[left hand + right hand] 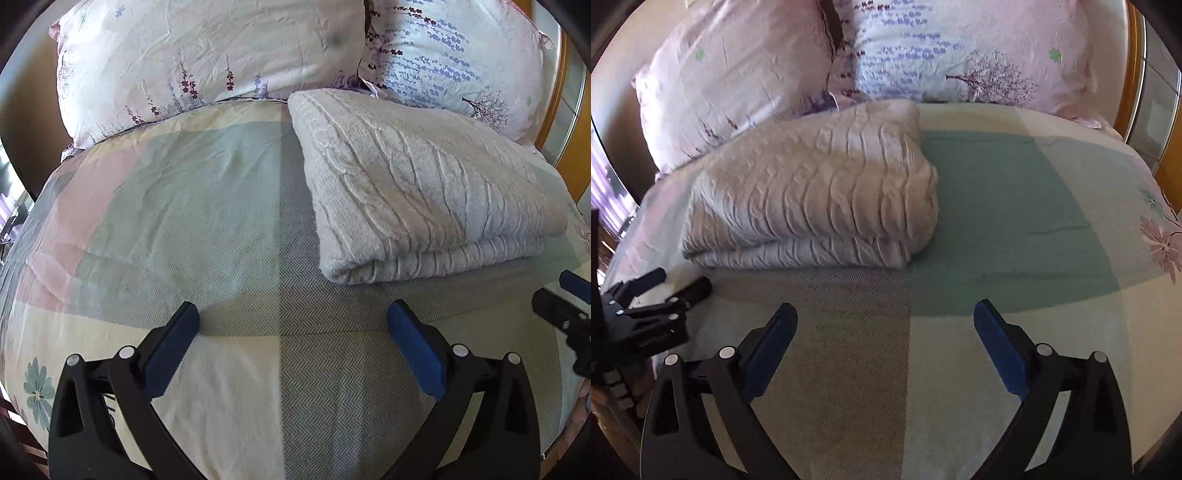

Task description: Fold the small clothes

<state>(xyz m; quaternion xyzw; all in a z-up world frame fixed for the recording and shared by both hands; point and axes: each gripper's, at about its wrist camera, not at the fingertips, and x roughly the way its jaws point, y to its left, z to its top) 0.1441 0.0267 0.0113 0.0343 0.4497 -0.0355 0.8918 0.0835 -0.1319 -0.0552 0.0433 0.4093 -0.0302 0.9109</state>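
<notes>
A pale grey cable-knit sweater (417, 192) lies folded in a thick rectangle on the bed, in front of the pillows; it also shows in the right wrist view (816, 195). My left gripper (291, 314) is open and empty, a little in front of the sweater's near left corner. My right gripper (884, 314) is open and empty, in front of the sweater's near right corner. Each gripper shows at the edge of the other's view: the right one (569, 295) and the left one (676, 284).
The bed is covered by a patchwork sheet (177, 206) of pink, green and cream blocks. Two floral pillows (207, 55) (450, 55) lean at the head. A wooden bed frame (1130, 74) runs along the right side.
</notes>
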